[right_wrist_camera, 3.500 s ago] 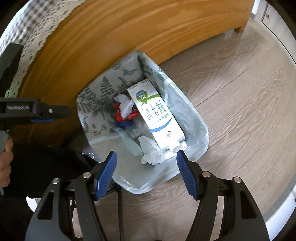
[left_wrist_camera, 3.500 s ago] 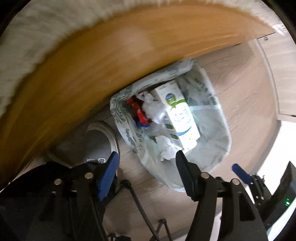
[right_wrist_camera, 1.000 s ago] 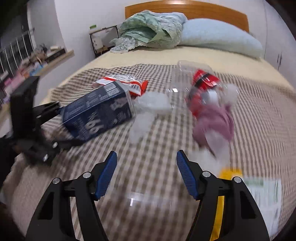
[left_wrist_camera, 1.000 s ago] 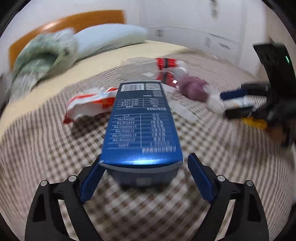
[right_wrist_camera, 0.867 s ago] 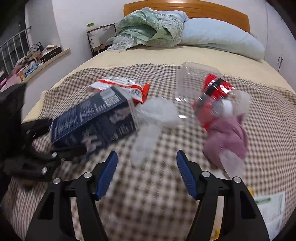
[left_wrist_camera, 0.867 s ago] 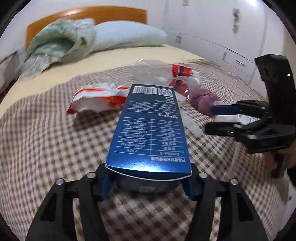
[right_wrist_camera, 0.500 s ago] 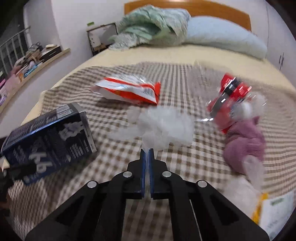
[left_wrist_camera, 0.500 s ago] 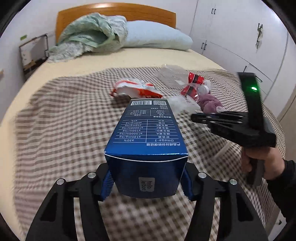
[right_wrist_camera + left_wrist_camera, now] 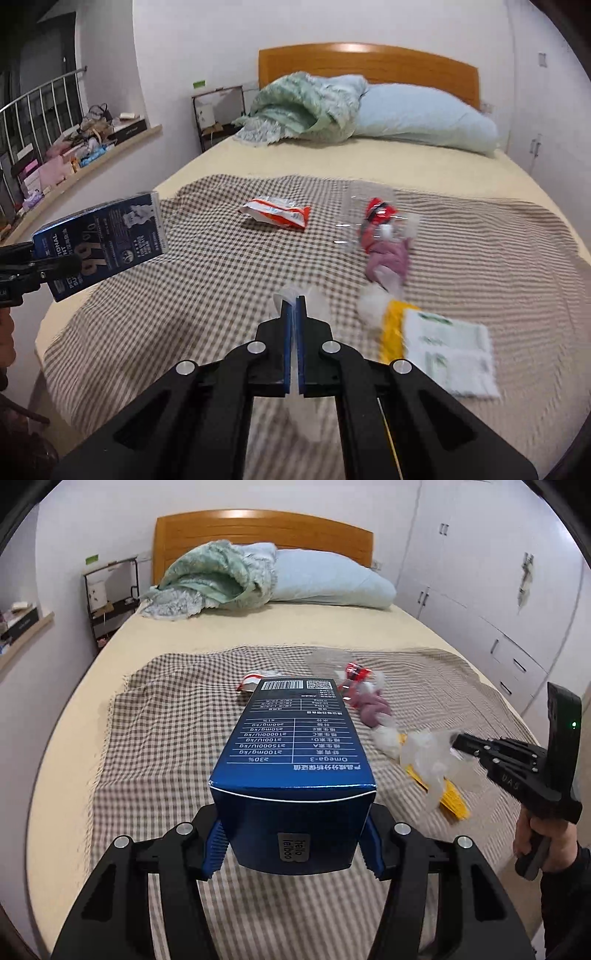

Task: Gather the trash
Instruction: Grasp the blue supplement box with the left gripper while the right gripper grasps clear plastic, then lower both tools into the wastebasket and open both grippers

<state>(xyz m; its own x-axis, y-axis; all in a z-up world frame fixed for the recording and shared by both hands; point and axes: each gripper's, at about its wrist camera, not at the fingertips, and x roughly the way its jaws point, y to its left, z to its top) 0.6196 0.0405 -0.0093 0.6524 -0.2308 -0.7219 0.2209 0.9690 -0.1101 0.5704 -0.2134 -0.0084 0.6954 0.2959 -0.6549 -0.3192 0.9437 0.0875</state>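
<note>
My left gripper is shut on a blue carton and holds it lifted above the checked blanket; the carton also shows in the right wrist view at the left. My right gripper is shut on a crumpled clear plastic wrap, also lifted; in the right wrist view only a little of the wrap shows past the tips. On the blanket lie a red-and-white snack bag, a clear bottle with a red label, a purple cloth and a yellow-and-white packet.
A white tissue wad lies by the packet. A pillow and a green quilt sit at the wooden headboard. White wardrobes stand to the right, a cluttered shelf to the left.
Both grippers have pulled back and up from the bed. My left gripper carries the blue carton away; my right gripper has lifted the clear wrap off the blanket.
</note>
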